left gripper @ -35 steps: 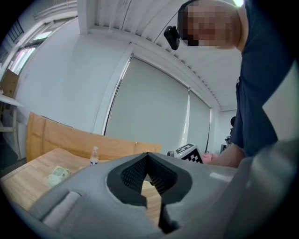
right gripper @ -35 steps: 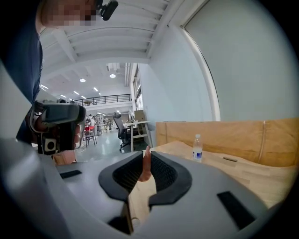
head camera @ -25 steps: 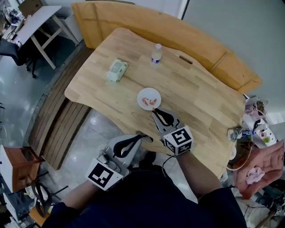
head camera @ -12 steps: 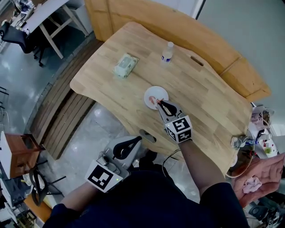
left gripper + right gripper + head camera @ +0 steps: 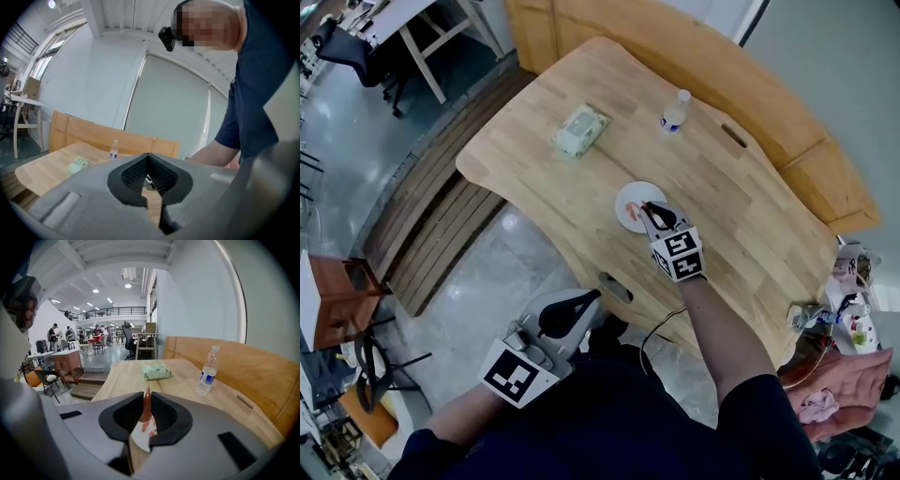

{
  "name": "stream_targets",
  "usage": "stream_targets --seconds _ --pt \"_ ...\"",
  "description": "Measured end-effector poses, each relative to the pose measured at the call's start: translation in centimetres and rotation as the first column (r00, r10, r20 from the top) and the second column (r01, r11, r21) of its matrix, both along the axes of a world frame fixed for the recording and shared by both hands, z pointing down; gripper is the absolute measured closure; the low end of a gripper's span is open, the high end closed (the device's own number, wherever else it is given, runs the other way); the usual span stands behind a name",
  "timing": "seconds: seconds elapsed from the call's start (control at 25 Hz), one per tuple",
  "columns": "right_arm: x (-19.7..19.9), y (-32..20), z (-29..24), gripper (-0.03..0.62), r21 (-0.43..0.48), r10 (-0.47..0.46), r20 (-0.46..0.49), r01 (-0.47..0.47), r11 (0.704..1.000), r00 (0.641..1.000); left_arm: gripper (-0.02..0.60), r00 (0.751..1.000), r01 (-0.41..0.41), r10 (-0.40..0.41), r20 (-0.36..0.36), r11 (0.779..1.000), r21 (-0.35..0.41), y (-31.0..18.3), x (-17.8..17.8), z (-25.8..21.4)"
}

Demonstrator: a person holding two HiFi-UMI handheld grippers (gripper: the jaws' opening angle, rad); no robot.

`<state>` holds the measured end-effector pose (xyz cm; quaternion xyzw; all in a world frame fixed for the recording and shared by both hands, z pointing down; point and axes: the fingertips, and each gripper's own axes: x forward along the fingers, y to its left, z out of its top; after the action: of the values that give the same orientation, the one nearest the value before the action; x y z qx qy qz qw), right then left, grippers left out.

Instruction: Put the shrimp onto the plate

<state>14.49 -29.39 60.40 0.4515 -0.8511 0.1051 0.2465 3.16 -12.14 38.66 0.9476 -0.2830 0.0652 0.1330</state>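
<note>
A small white plate point(image 5: 628, 197) sits near the middle of the wooden table point(image 5: 741, 225), with pink shrimp point(image 5: 632, 208) lying on it. My right gripper point(image 5: 651, 209) hovers over the plate's right side, shut on a reddish shrimp point(image 5: 146, 403) that stands upright between the jaws. Below it in the right gripper view, the plate point(image 5: 138, 438) shows with other shrimp point(image 5: 152, 428) on it. My left gripper point(image 5: 574, 307) hangs off the table's near edge over the floor, shut and holding nothing.
A green tissue pack point(image 5: 581, 130) lies at the table's far left and a small water bottle point(image 5: 675, 113) stands at the back. A wooden bench point(image 5: 825, 178) runs behind the table. Chairs and another table stand on the floor at left.
My right gripper has moved forward from the plate's near rim to over the plate. The left gripper stays low by the table edge.
</note>
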Motion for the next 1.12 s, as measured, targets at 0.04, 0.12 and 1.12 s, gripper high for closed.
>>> stream_targets --seconds 0.04,0.12,1.12 --pt "0.1 -0.4 0.5 0.534 -0.009 -0.002 -0.009 0.002 1.000 1.000 0.578 1.000 0.004 -0.004 0.003 1.000 -0.003 -0.1 -0.1 0.1" --pt "0.2 -1.1 1.5 0.534 -0.025 -0.004 -0.028 0.004 1.000 1.000 0.577 1.000 0.012 -0.012 0.006 1.000 -0.010 -0.1 -0.4 0.3" --pt "1.6 -5.9 10.3 0.534 -0.181 -0.034 -0.181 0.000 0.984 0.983 0.578 0.999 0.043 -0.043 0.020 0.999 -0.022 -1.7 -1.5 1.5"
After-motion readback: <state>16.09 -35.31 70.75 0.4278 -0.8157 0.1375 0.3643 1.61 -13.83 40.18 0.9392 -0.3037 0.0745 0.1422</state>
